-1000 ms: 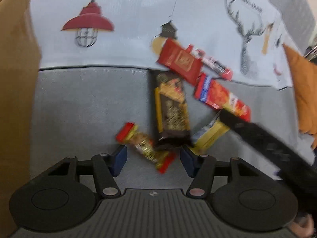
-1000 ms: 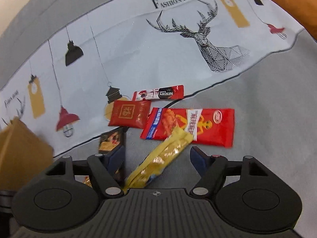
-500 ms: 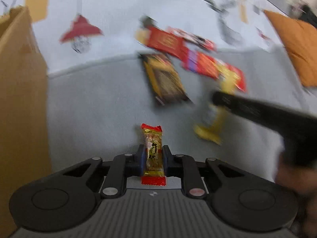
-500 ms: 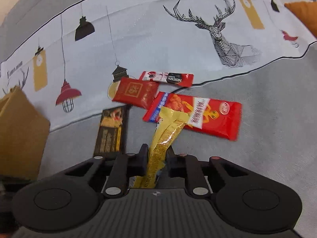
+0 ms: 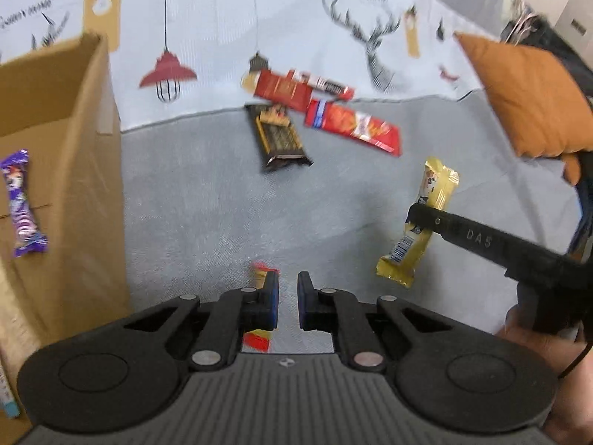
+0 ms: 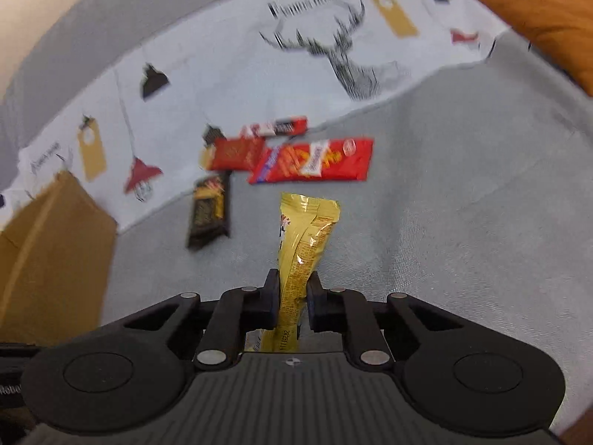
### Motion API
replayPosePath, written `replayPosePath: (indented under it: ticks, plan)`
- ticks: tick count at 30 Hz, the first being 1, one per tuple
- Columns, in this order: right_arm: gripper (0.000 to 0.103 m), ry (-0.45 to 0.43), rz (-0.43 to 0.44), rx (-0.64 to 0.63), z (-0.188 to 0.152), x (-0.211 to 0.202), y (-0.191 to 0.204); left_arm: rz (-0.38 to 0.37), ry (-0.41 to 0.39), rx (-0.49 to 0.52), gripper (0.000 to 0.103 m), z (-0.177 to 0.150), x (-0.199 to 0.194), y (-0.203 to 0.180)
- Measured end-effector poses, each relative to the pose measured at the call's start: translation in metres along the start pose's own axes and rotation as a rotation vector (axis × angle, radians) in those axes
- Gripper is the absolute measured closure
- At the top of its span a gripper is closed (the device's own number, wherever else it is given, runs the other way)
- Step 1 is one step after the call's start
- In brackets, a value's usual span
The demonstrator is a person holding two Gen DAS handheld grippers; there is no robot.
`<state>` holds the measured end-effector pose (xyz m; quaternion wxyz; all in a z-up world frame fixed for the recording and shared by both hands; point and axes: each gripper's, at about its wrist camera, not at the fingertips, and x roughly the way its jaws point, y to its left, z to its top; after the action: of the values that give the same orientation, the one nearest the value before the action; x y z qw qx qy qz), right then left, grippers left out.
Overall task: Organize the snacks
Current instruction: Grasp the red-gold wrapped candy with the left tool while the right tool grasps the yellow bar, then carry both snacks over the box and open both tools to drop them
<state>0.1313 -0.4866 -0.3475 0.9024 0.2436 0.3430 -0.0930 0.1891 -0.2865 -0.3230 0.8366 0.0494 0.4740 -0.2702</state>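
A: Left hand-held gripper (image 5: 284,298) status?
B: Jaws narrow, just been closing. In the left wrist view there's a gap between the pads, and the small red-gold candy (image 5: 259,337) sits off to the left finger's side, poking out above and below it. Can't tell whether it's really pinched.
A: Right one?
B: Right hand-held gripper (image 6: 292,296) just closed too, now clamped on the yellow bar (image 6: 302,244), which sticks up out of the jaws, clear of the sofa (image 6: 463,222).
A: Box?
B: Cardboard box (image 5: 63,170) stands open at left. Purple wrapper (image 5: 23,204) inside, plus a bit of something at the bottom edge I can't identify.
A: What's left out?
B: Dark bar (image 5: 280,137), long red pack (image 5: 354,126), red square packet (image 5: 283,89) and a coffee stick (image 5: 326,83), all on the sofa near the printed cloth (image 5: 296,26). Orange cushion (image 5: 526,92) at right.
A: Versus a second ago?
B: Both sets of jaws were wide with candy and yellow bar lying in the pile. Both are gone from it; the box has come closer into view.
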Motion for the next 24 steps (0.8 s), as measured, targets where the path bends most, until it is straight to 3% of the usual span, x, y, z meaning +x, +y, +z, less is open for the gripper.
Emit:
replayPosePath:
  ticks: [5, 8, 9, 11, 15, 17, 20, 24]
  plan:
    - [0.088, -0.106, -0.015, -0.062, -0.014, -0.049, 0.024, -0.009, -0.027, -0.017, 0.097, -0.009, -0.025, 0.004]
    - [0.088, -0.090, -0.023, -0.061, -0.027, -0.060, 0.030, -0.013, -0.019, 0.029, 0.096, -0.013, -0.023, 0.006]
    - [0.088, -0.071, -0.014, -0.049, -0.031, -0.061, 0.030, -0.020, -0.006, 0.039, 0.093, -0.014, -0.018, 0.006]
    - [0.088, -0.042, -0.002, -0.017, -0.040, -0.063, 0.032, -0.008, 0.017, 0.041, 0.069, -0.017, -0.004, 0.008]
    - [0.088, -0.010, 0.012, 0.006, -0.053, -0.058, 0.042, 0.011, 0.065, 0.021, 0.068, -0.020, 0.024, 0.011]
    - [0.088, 0.003, 0.011, -0.017, -0.061, -0.047, 0.043, 0.020, 0.091, 0.034, 0.062, -0.023, 0.039, 0.011]
    - [0.088, 0.019, 0.015, 0.034, -0.061, -0.029, 0.033, 0.079, 0.128, 0.041, 0.061, -0.025, 0.064, 0.016]
    - [0.084, 0.037, -0.014, 0.120, -0.060, -0.007, 0.023, 0.118, 0.057, 0.122, 0.064, -0.030, 0.068, 0.005]
